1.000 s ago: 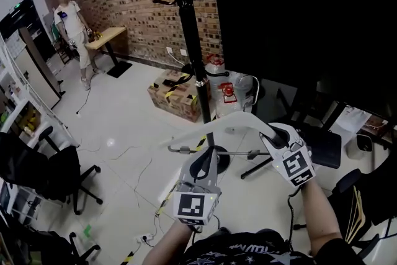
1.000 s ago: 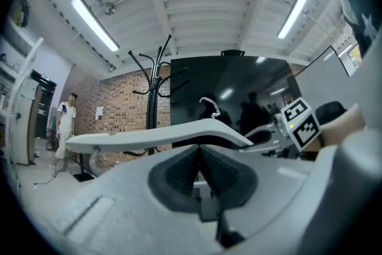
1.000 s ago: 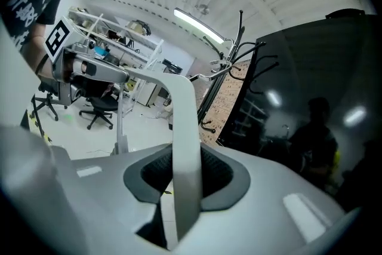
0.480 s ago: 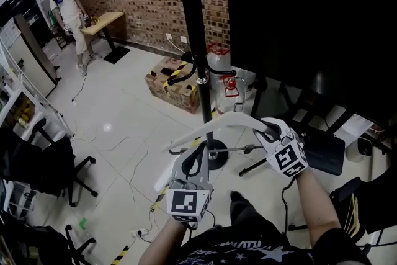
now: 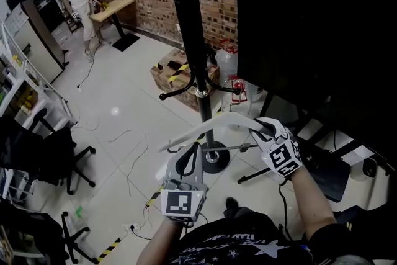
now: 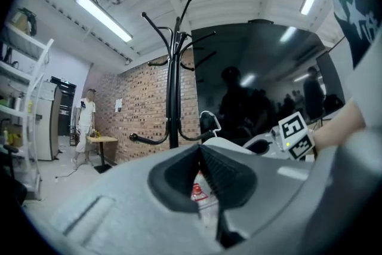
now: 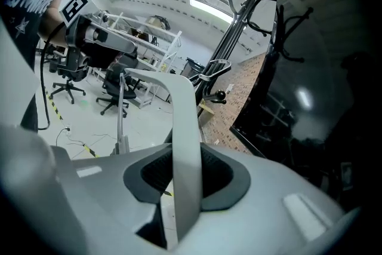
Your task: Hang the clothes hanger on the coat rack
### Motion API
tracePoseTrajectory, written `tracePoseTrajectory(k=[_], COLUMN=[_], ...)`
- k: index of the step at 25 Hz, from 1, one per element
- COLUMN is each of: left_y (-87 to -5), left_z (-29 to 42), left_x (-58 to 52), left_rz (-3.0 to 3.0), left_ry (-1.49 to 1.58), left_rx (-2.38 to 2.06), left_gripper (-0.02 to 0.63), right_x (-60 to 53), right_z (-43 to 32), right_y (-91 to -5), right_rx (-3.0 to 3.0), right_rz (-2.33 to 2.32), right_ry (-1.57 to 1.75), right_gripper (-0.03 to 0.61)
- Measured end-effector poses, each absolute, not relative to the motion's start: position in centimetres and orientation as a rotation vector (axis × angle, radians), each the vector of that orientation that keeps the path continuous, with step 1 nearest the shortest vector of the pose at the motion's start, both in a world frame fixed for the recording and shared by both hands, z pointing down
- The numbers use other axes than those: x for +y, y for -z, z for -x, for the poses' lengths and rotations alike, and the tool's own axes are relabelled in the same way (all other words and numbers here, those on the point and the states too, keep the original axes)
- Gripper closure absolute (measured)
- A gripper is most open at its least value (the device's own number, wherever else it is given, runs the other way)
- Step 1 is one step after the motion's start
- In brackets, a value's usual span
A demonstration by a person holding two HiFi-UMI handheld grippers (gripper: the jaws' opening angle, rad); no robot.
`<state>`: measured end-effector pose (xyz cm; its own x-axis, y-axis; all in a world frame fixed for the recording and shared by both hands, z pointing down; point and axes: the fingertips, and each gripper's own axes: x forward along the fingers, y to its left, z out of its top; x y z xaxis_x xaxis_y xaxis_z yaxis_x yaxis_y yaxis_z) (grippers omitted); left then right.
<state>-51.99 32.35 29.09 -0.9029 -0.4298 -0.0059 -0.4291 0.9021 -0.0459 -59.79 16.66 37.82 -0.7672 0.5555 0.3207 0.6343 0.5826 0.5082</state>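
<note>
Clothes hanger (image 7: pixel 184 110) — pinched by the right gripper (image 7: pixel 186 172), plain in its view; left gripper (image 6: pixel 201 151) pressed together.

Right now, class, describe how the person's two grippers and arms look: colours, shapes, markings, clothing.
Both the left gripper and right gripper are light grey moulded plastic, their fingers lined with black ribbed pads. Each carries a white cube printed with black square markers. The person wears a black short-sleeved T-shirt with white print.
</note>
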Motion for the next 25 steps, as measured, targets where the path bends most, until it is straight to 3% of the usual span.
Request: tracePoseTrajectory(k=[14, 25], left_y=[-33.3, -35.1], left_z=[56.7, 58.5], left_x=[30.2, 29.4], left_rz=[0.617, 0.535], left_ry=[0.019, 0.008], left_rx=[3.174, 3.219], left_gripper=[0.609, 0.609], right_x=[16.1, 18.5], right_z=[62.6, 64.7], right_y=[-40.6, -43.6], right_rx=[-2.662, -2.566], right_rz=[1.144, 1.323], right_ry=[0.858, 0.973], right_gripper=[0.474, 0.472])
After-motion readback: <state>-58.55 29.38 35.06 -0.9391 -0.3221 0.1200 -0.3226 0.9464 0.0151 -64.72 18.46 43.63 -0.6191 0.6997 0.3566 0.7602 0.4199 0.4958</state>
